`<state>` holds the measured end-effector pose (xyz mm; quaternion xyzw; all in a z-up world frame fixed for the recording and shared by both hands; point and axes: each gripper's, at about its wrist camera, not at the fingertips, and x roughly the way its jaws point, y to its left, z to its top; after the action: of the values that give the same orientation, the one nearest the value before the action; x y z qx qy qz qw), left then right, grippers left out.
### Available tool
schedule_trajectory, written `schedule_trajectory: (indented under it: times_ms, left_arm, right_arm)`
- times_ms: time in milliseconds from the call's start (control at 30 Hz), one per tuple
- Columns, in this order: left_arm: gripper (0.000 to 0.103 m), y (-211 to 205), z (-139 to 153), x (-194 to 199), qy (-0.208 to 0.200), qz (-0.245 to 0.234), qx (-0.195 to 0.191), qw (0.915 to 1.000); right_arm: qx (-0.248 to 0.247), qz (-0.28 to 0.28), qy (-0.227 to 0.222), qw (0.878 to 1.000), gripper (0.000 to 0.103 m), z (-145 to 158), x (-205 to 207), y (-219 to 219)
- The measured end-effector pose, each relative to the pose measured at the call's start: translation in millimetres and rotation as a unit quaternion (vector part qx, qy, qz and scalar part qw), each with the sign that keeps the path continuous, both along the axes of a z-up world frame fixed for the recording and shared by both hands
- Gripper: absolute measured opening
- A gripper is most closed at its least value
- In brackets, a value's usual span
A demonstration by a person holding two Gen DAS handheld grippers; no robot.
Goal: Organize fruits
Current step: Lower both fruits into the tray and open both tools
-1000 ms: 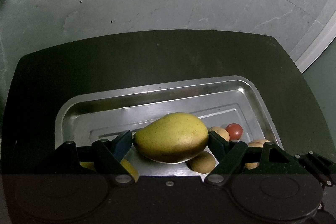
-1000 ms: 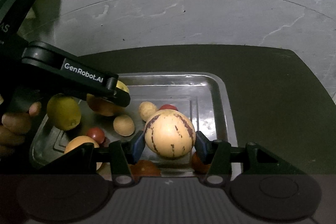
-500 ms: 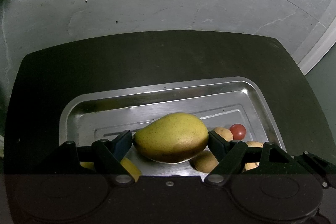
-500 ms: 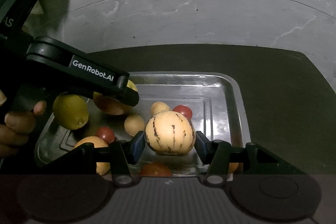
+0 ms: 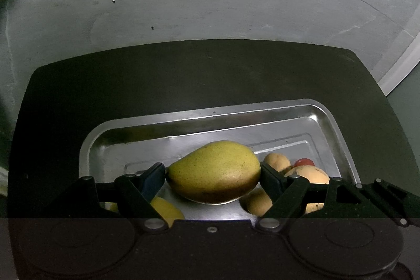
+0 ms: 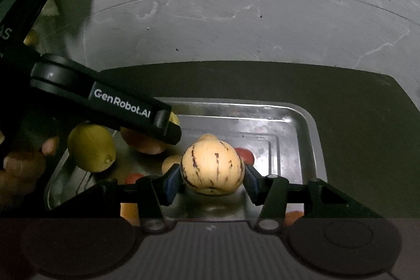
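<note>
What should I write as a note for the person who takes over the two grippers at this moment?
Left gripper: shut on the mango, held above the metal tray.
Right gripper: shut on the striped melon, also above the tray.
In the tray: a lemon, a red tomato, several small tan fruits and some orange ones, partly hidden.
The tray sits on a dark mat.
Done: both fruits are gripped and seem lifted.
Left: place these two somewhere, then sort the remaining fruits. The target place is not visible.
</note>
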<state>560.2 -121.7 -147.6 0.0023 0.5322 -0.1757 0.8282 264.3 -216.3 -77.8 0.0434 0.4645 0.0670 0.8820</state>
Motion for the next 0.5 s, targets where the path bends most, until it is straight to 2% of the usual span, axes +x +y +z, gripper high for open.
schedule_trajectory:
  times_ms: [500]
  left_arm:
    - [0.080,1,-2,5,0.003,0.017,0.001,0.9998]
  right_arm:
    - [-0.010,0.005,-0.014,1.000,0.056,-2,20,3]
